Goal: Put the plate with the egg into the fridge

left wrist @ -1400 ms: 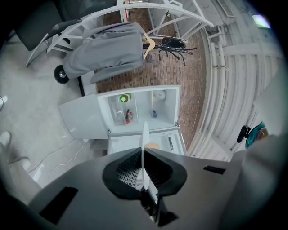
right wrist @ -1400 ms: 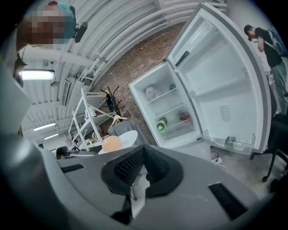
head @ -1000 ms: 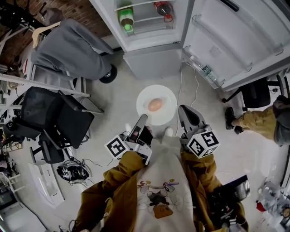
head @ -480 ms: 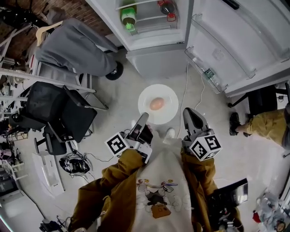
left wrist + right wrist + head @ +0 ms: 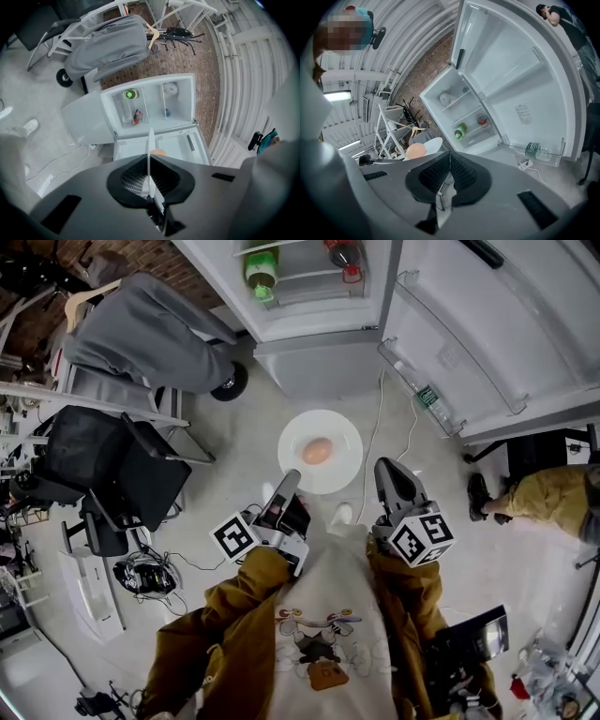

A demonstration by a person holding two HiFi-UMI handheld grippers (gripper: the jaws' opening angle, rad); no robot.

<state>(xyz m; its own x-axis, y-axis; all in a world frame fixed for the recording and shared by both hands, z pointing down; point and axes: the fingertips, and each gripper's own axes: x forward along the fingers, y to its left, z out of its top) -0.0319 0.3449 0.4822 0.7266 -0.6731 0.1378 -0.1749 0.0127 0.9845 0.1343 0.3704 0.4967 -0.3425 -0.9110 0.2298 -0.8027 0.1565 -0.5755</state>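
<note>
A white plate (image 5: 339,463) carrying a brown egg (image 5: 317,450) hangs level above the floor, in front of the open fridge (image 5: 309,296). My left gripper (image 5: 289,482) is shut on the plate's near rim. In the left gripper view the plate (image 5: 150,145) stands edge-on between the jaws of the left gripper (image 5: 150,161), and the egg (image 5: 159,152) peeks out behind it. My right gripper (image 5: 389,474) is shut on nothing, just right of the plate and apart from it. The right gripper view shows the right gripper (image 5: 450,159) with jaws together, and the plate (image 5: 434,144) and egg (image 5: 415,150) to its left.
The fridge shelves hold a green bottle (image 5: 261,268) and a red-capped item (image 5: 342,254). A water bottle (image 5: 427,395) lies in the open door's shelf. A white cable (image 5: 375,427) runs over the floor. A grey-covered rack (image 5: 150,334) and black chairs (image 5: 103,474) stand left; a person's leg (image 5: 534,498) is at right.
Both grippers and the plate with the egg have shifted a little toward the fridge. The left gripper's hold on the rim is unchanged and the right gripper stays shut.
</note>
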